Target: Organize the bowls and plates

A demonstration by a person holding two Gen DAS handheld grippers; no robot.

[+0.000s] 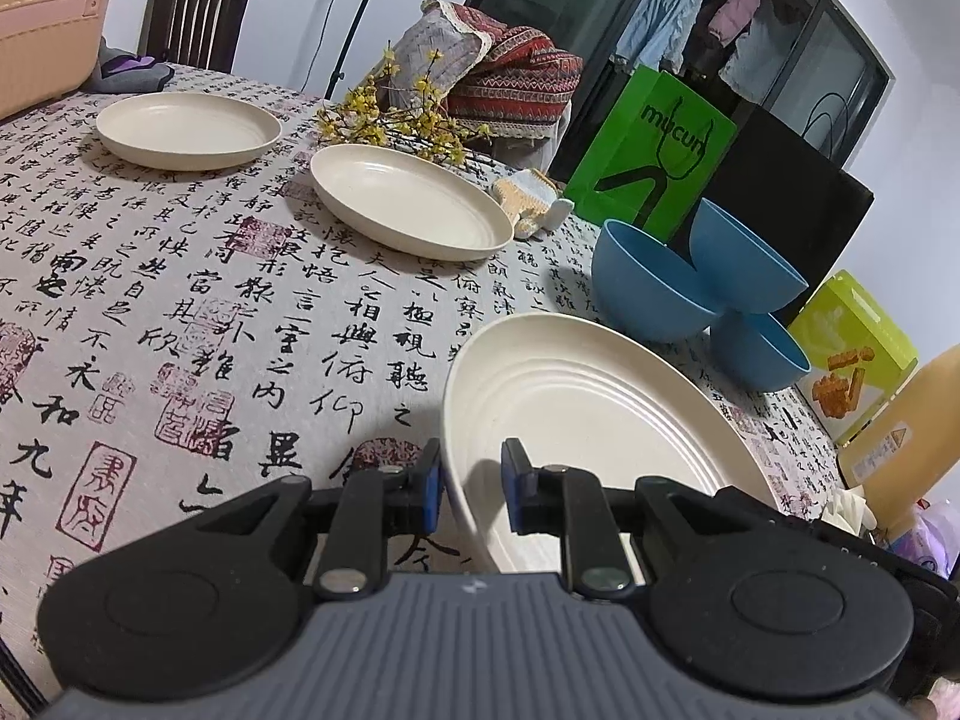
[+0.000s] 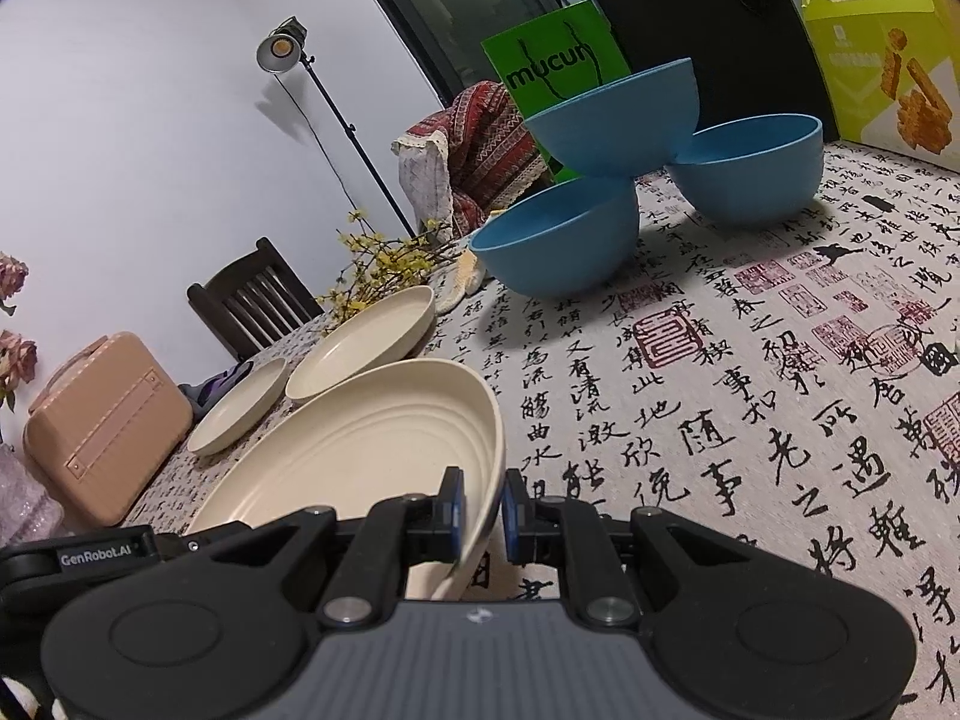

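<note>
On the calligraphy tablecloth a wide bare stretch lies left of the near cream plate, which is tilted up off the cloth. The left gripper is clenched on its left rim; the right gripper grips the opposite rim. Three cream plates in all: two more lie flat farther back. Three blue bowls cluster right, one perched atop the other two, near the table's far edge beside a green bag.
</note>
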